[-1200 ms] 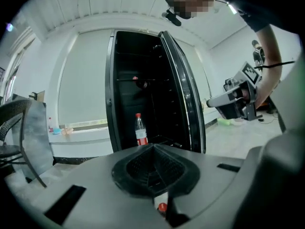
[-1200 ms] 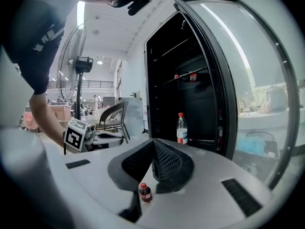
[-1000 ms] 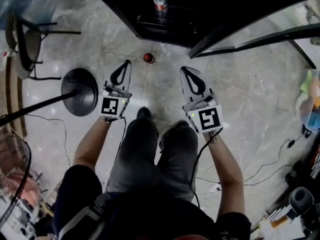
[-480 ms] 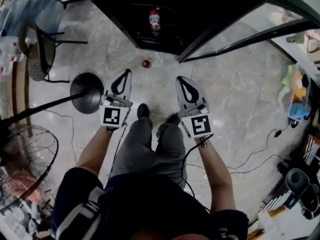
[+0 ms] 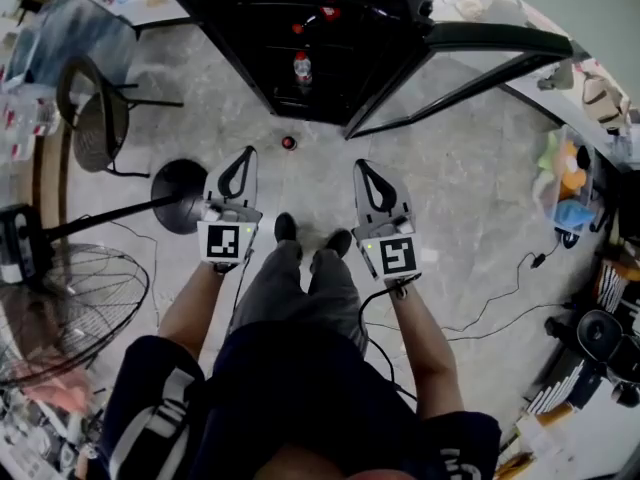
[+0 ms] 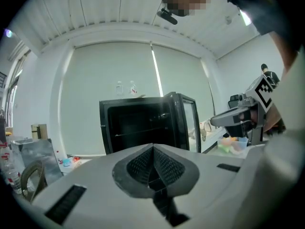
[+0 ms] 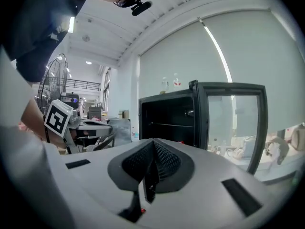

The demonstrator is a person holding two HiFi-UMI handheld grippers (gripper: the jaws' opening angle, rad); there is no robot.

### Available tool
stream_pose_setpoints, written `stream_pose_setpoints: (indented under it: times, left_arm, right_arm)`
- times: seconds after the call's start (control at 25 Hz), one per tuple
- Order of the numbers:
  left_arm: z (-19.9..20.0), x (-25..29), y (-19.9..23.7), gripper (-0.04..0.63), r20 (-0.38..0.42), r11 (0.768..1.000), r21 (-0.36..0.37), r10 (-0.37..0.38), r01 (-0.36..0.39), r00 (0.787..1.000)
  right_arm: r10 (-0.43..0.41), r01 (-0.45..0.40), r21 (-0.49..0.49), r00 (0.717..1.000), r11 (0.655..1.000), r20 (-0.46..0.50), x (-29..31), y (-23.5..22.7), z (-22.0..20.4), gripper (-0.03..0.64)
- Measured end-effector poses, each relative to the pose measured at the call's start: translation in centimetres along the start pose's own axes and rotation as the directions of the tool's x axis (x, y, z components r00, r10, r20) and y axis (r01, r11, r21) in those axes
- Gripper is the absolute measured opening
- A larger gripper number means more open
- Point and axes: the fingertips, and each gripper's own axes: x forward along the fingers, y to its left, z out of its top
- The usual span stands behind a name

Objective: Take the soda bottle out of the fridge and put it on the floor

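The soda bottle [image 5: 301,68], clear with a red label, stands upright inside the black fridge [image 5: 250,28], low near its front. The glass fridge door [image 5: 470,53] hangs open to the right. My left gripper [image 5: 246,154] and right gripper [image 5: 361,167] are held side by side above the floor, well short of the fridge, both shut and empty. In the left gripper view the shut left gripper [image 6: 153,149] points at the open fridge [image 6: 138,123]. The shut right gripper [image 7: 153,144] faces the fridge [image 7: 167,120] and its door [image 7: 233,123].
A small red object [image 5: 289,142] lies on the marble floor just before the fridge. A chair [image 5: 95,118], a round stand base [image 5: 180,193] and a fan cage [image 5: 60,308] stand at the left. Cables [image 5: 500,308] and clutter lie at the right.
The head view has pulled up and back, so the fridge and bottle look smaller and farther. Both grippers stay shut, empty and side by side above the floor.
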Motion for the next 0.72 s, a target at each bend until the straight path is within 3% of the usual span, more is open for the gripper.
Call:
stream_pose_setpoints:
  times: [0.28, 0.72]
  left_arm:
    - [7.9, -2.5, -0.3, 0.023, 0.029, 1.000, -0.003, 0.006, -0.006, 1.000]
    - [15.4, -4.4, -1.9, 0.023, 0.063, 1.000, -0.007, -0.027, 0.027, 0.998]
  right_arm:
    - [-0.050, 0.051, -0.016, 0.998, 0.999, 0.022, -3.4, 0.0, 7.4, 0.017]
    - [-0.145, 0.146, -0.035, 0.989, 0.989, 0.042, -8.0, -1.9, 14.1, 0.017]
